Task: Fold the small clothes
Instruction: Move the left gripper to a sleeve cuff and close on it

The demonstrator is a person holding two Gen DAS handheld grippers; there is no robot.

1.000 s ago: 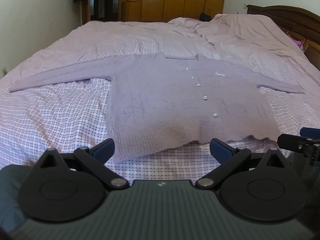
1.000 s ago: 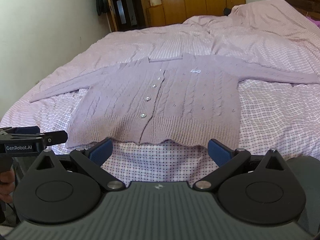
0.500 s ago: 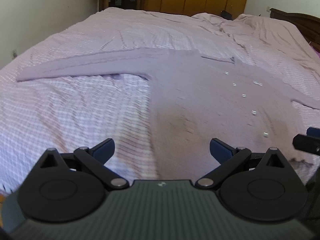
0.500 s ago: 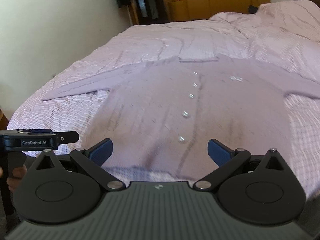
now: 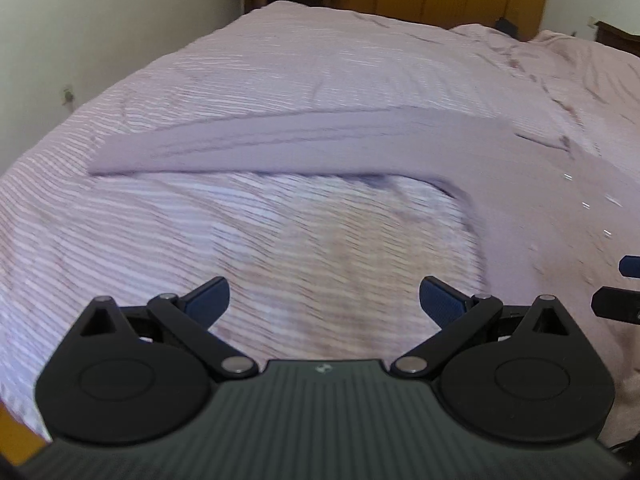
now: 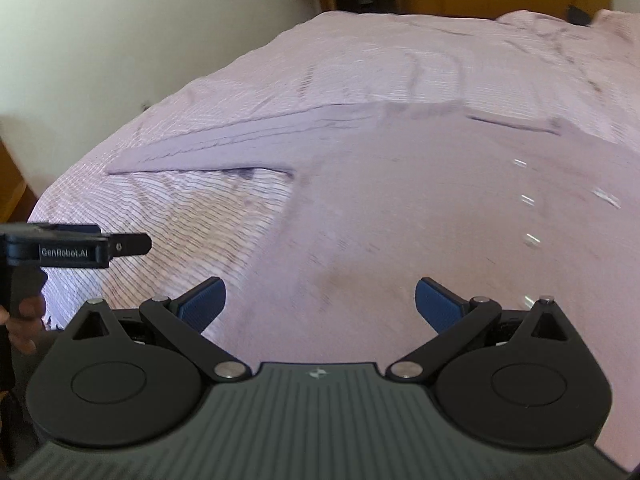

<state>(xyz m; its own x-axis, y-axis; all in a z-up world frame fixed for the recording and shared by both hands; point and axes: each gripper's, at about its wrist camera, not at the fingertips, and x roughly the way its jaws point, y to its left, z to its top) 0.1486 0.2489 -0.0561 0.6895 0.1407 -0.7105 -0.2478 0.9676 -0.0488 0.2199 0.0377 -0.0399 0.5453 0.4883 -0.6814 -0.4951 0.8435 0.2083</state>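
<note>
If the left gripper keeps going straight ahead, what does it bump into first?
Probably the checked bedsheet lying between its open fingers; the cardigan's sleeve lies further on. The picture is blurred, so depth is uncertain.

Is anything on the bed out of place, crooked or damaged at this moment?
Nothing stands out. The lilac cardigan lies flat on the checked bedsheet, buttoned, its sleeve stretched out sideways. Both the left tool and the right tool are open and hold nothing. The pictures are blurred, so small flaws could be missed.
</note>
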